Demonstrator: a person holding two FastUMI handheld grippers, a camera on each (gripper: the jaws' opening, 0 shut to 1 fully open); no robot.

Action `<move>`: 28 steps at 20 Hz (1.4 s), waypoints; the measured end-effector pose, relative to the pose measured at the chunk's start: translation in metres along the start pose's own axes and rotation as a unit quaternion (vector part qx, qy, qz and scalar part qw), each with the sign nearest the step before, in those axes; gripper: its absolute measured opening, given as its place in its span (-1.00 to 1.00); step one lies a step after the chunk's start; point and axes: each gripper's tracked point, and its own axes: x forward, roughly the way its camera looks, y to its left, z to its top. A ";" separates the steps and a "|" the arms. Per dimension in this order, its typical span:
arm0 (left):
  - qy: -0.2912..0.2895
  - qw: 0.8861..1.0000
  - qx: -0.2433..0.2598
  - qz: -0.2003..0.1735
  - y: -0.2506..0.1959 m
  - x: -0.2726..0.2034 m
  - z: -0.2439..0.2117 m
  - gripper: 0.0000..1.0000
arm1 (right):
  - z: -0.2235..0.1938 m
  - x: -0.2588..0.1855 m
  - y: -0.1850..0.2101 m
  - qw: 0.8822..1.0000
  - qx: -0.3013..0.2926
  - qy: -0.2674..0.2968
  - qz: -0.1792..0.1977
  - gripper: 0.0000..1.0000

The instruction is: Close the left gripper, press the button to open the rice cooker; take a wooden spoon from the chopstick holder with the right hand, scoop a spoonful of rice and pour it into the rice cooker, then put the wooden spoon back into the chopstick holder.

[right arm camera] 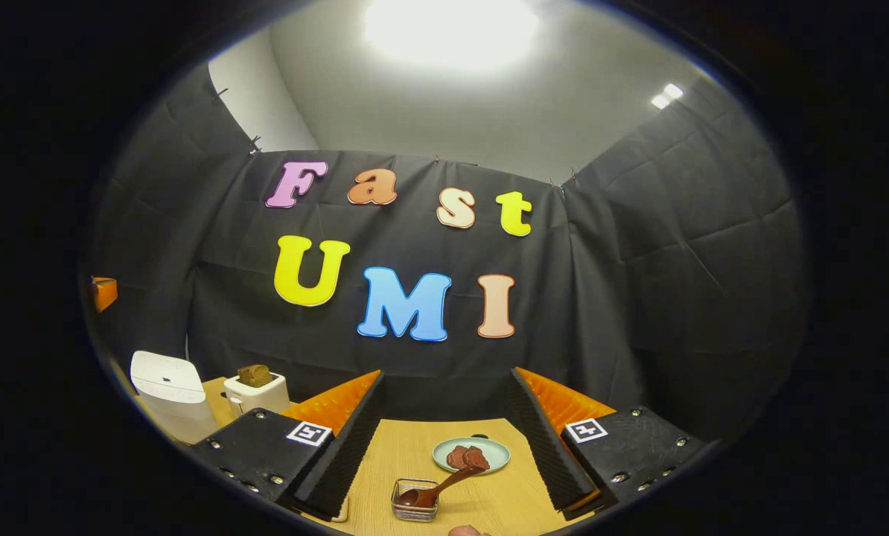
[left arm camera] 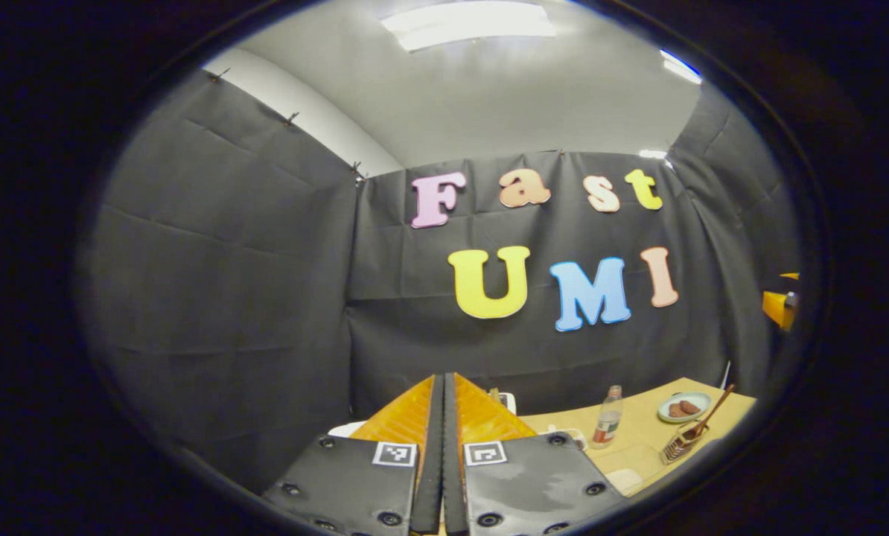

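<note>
In the left gripper view, the left gripper [left arm camera: 442, 417] has its two fingers pressed flat together with nothing between them, raised above the bench [left arm camera: 642, 432]. Off to its right on the bench stand a bottle [left arm camera: 607, 417], a plate [left arm camera: 684, 407] with brown pieces on it, and the wire chopstick holder [left arm camera: 681, 444] with the wooden spoon [left arm camera: 709, 415] leaning out of it.

In the right gripper view, the right gripper [right arm camera: 444, 439] is spread wide and holds nothing. The chopstick holder [right arm camera: 415, 499] sits on the bench [right arm camera: 407, 454] between its fingers, low and near. The wooden spoon [right arm camera: 438, 487] rests with its bowl in the holder and its handle slanting up toward the plate [right arm camera: 471, 454] just behind. The white rice cooker [right arm camera: 169, 394], lid down, stands well off to the left, beside a toaster [right arm camera: 257, 392] with bread in it.
</note>
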 end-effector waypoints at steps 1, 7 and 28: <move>0.002 1.000 -0.004 -0.004 0.001 0.005 -0.004 -0.79 | 0.001 -0.001 0.001 1.000 -0.002 0.000 -0.002 0.96; 0.029 0.999 -0.026 -0.021 0.020 0.042 -0.031 -0.79 | -0.001 -0.011 0.001 1.000 -0.019 0.006 -0.022 0.96; 0.183 0.981 -0.047 -0.046 0.045 0.126 -0.200 -0.79 | -0.008 -0.031 0.005 0.994 -0.053 0.034 -0.093 0.96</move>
